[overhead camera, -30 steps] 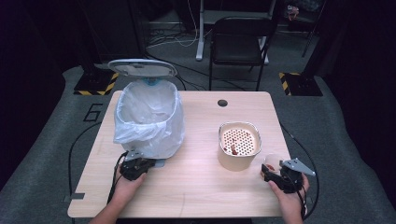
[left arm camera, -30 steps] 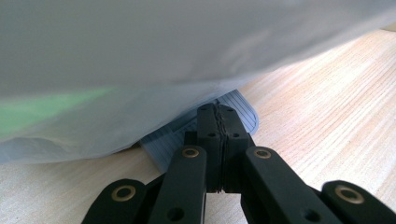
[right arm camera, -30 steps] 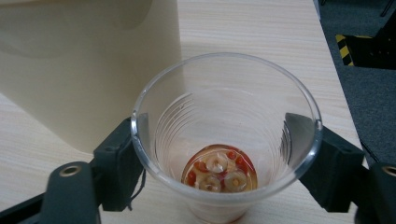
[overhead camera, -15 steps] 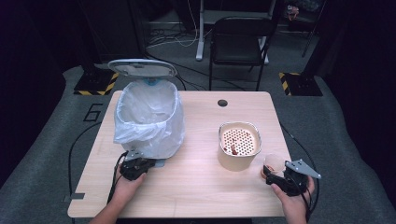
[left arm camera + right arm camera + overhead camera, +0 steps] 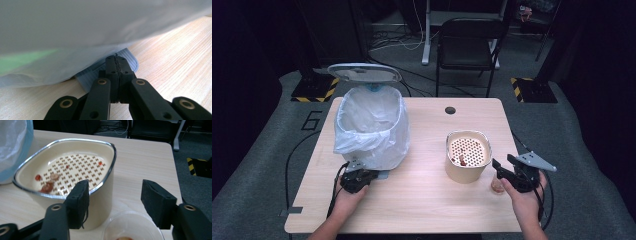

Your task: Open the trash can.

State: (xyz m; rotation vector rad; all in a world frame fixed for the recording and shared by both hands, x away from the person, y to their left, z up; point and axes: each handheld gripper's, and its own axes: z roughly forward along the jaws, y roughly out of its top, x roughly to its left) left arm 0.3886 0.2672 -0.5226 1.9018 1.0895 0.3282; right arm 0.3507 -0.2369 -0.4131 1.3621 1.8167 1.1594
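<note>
A bin lined with a white bag [image 5: 371, 127] stands at the table's left with its lid [image 5: 364, 73] up. My left gripper [image 5: 358, 178] is shut, and its tips [image 5: 117, 62] rest on the bin's grey ribbed pedal [image 5: 131, 61] under the bag [image 5: 75, 32]. A beige pot with a perforated insert [image 5: 467, 156] holds a few food scraps [image 5: 47, 185]. My right gripper [image 5: 503, 168] hovers to its right, above a small clear cup [image 5: 498, 186]. Its jaws [image 5: 116, 195] have just been closing and stand apart with nothing between them; the cup [image 5: 131, 230] lies below.
The wooden table [image 5: 427, 200] has a round cable hole [image 5: 450, 110] at its far edge. A black chair [image 5: 467, 47] stands behind the table. Cables trail from both grippers off the table's sides.
My right gripper has lifted up off the clear cup and its jaws have narrowed. The left gripper, the bin and the pot have not moved.
</note>
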